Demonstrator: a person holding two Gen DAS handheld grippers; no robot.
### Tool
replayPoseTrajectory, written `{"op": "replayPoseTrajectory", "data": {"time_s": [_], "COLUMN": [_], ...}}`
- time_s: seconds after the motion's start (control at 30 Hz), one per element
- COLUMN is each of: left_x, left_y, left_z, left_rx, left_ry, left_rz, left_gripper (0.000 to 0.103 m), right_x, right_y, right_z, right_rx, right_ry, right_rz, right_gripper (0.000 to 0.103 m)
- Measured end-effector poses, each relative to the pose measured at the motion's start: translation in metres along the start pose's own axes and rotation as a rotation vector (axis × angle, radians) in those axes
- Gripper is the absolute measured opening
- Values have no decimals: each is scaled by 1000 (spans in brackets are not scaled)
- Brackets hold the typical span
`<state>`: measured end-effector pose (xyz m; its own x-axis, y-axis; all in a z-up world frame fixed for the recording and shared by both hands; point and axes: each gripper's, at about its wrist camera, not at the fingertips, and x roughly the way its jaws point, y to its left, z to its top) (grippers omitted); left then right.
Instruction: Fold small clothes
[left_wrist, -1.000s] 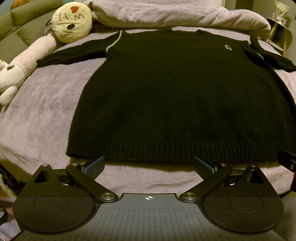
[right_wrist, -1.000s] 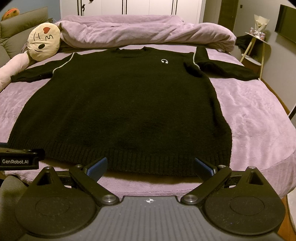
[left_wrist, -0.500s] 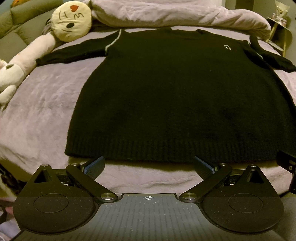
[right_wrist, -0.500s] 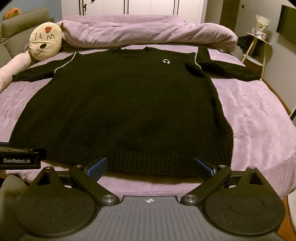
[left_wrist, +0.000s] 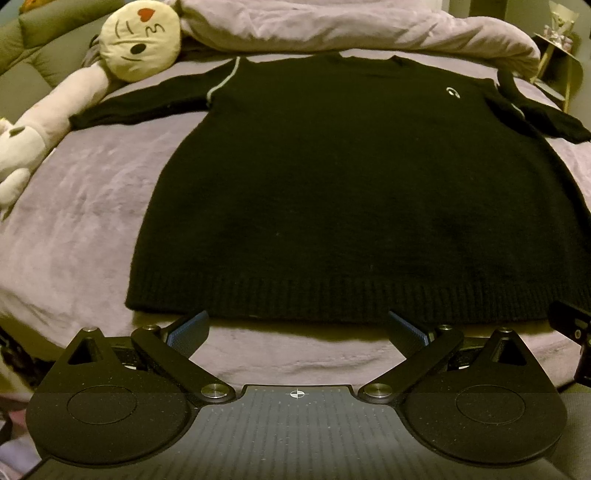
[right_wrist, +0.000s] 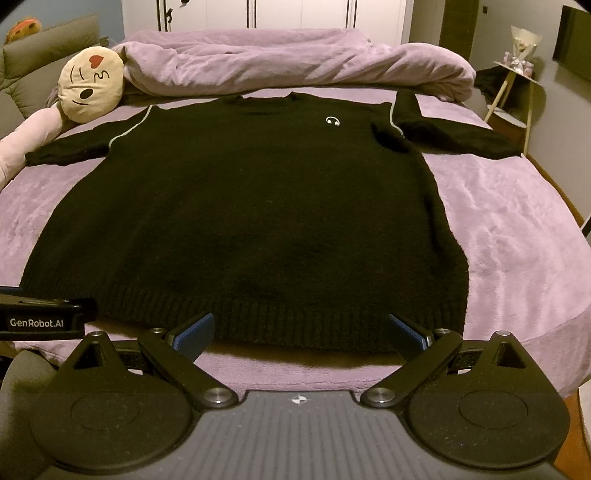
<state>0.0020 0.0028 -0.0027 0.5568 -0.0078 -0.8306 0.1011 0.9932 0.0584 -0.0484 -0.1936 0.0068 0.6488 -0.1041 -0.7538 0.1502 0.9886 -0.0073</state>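
Black knit sweater (right_wrist: 251, 221) lies flat on the bed (right_wrist: 517, 229); each spread hand-held gripper (left_wrist: 297, 325) (right_wrist: 301, 326) should pinch a ribbed hem (right_wrist: 258, 314) corner squarely.

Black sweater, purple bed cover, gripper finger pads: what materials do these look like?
Sweater: soft knit, likely wool or acrylic; matte and fuzzy, with a ribbed hem.
Bed cover: plush fleece or velvet-like fabric; short nap with a slight sheen and crush marks.
Finger pads: blue, finely textured, probably rubber or a similar grip material, mounted on matte black plastic-looking arms. This is hard to confirm by sight.
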Motion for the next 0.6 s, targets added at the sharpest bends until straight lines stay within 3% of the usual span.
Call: {"op": "replayPoseTrajectory", "data": {"time_s": [0.6], "left_x": [7], "left_y": [-6], "left_z": [4], "left_rx": [6], "left_ry": [24], "left_rz": [0], "left_gripper": [103], "right_x": [12], "right_y": [-12], "right_z": [-1], "right_rx": [52], "right_ry": [15], "right_rz": [40], "right_gripper": [99]}}
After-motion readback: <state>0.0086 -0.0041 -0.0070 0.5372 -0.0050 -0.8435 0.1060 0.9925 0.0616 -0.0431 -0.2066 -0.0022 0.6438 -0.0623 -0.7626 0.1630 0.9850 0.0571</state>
